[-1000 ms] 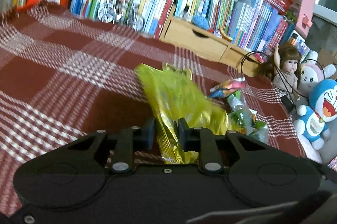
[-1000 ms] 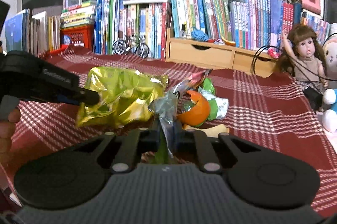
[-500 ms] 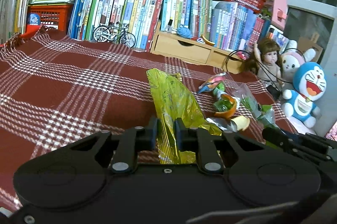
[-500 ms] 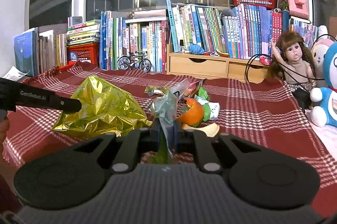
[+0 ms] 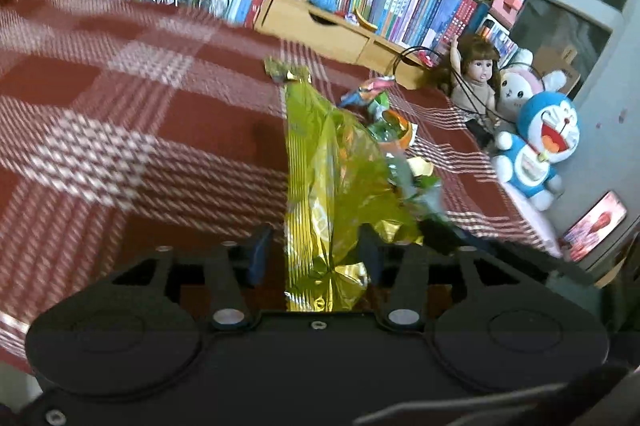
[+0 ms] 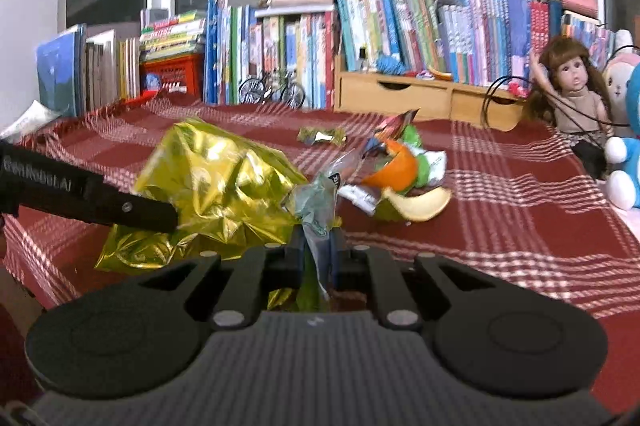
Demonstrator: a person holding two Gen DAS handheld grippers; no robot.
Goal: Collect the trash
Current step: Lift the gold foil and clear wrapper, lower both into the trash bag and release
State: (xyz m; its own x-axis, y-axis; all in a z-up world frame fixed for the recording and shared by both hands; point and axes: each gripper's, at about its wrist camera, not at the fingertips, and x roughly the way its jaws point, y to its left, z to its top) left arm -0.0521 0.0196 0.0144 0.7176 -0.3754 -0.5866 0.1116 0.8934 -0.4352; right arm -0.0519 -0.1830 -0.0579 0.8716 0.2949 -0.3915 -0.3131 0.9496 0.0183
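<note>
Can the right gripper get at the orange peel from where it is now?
Probably not yet: the right gripper is shut on a clear wrapper, though nothing blocks the path to the orange peel.

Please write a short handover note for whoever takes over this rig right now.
Left gripper: jaws opening, yellow foil bag between them, no longer pinched.
Right gripper: shut on a crumpled clear wrapper.
On the plaid cloth: orange peel, banana peel, small green wrapper farther back, other scraps in the pile.
Done: two pieces picked up.
Left: the remaining pile; no bin is in view.
</note>
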